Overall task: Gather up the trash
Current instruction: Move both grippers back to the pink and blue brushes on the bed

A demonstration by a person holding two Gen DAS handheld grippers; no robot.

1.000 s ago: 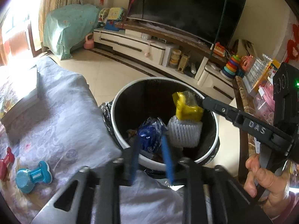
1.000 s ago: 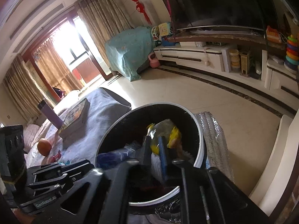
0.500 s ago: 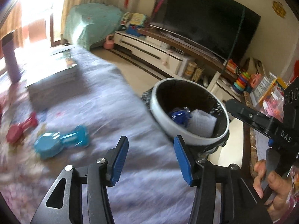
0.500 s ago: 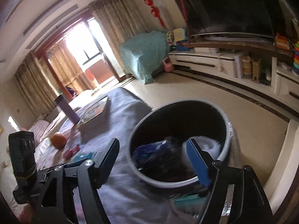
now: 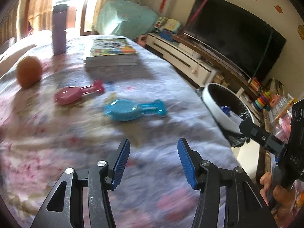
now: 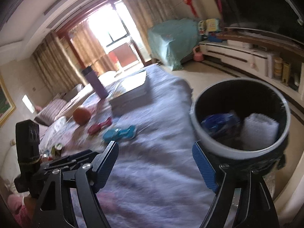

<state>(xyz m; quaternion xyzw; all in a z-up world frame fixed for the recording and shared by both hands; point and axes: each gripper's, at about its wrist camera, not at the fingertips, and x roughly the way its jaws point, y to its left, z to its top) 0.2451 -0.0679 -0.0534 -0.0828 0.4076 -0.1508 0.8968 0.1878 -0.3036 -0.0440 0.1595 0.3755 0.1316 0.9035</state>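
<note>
While the left wrist view catches only a slice of the trash bin (image 5: 212, 102) at the right edge, the right wrist view looks straight into it (image 6: 241, 152) at right of centre: a white rim, dark inside, holding a blue wrapper (image 6: 218, 123) and a white wad (image 6: 258, 131). It stands just beside the cloth-covered table (image 5: 76, 142). Motion blur smears the toys on the cloth. The left gripper (image 5: 153, 163) is parted with nothing between its fingers; the right gripper (image 6: 154, 164) is opening, also empty.
</note>
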